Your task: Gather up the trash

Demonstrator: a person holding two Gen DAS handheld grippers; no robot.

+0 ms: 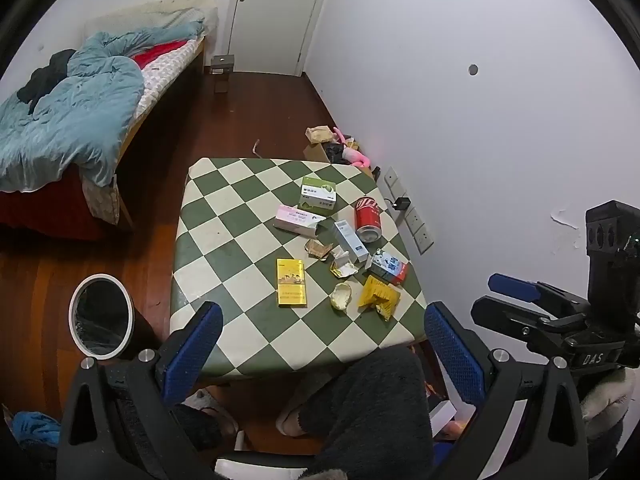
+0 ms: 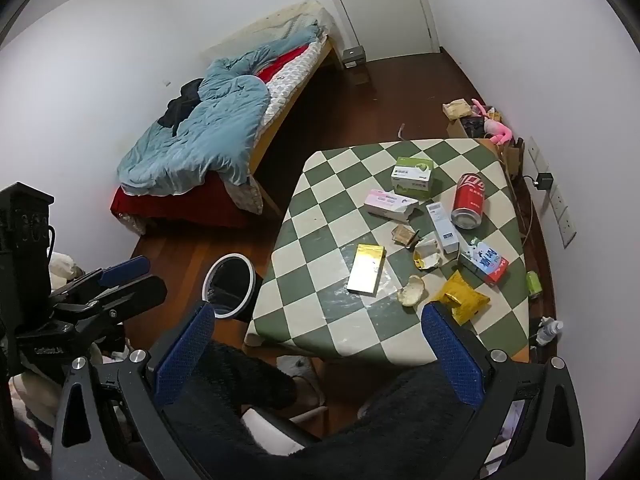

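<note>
Trash lies on a green-and-white checked table (image 1: 224, 216) (image 2: 320, 216): a red can (image 1: 368, 218) (image 2: 468, 200) on its side, a yellow box (image 1: 291, 282) (image 2: 366, 268), a yellow wrapper (image 1: 378, 298) (image 2: 464, 300), a pink box (image 1: 298, 220) (image 2: 390, 204), a green box (image 1: 318, 196) (image 2: 414, 174), a white-blue box (image 1: 351, 240) (image 2: 443, 228), a red-blue carton (image 1: 388, 266) (image 2: 486, 262) and crumpled scraps (image 1: 342, 296). A black bin (image 1: 102, 316) (image 2: 228, 284) with a white rim stands on the floor left of the table. My left gripper (image 1: 320, 340) and right gripper (image 2: 316, 344) are open and empty, held above the table's near edge.
A bed (image 1: 80, 112) (image 2: 208, 132) with a blue duvet stands at the left. A white wall with sockets (image 1: 412, 216) runs along the table's right side. Clutter (image 1: 340, 144) lies on the floor beyond the table. The person's dark-clad knees (image 1: 368, 408) are below.
</note>
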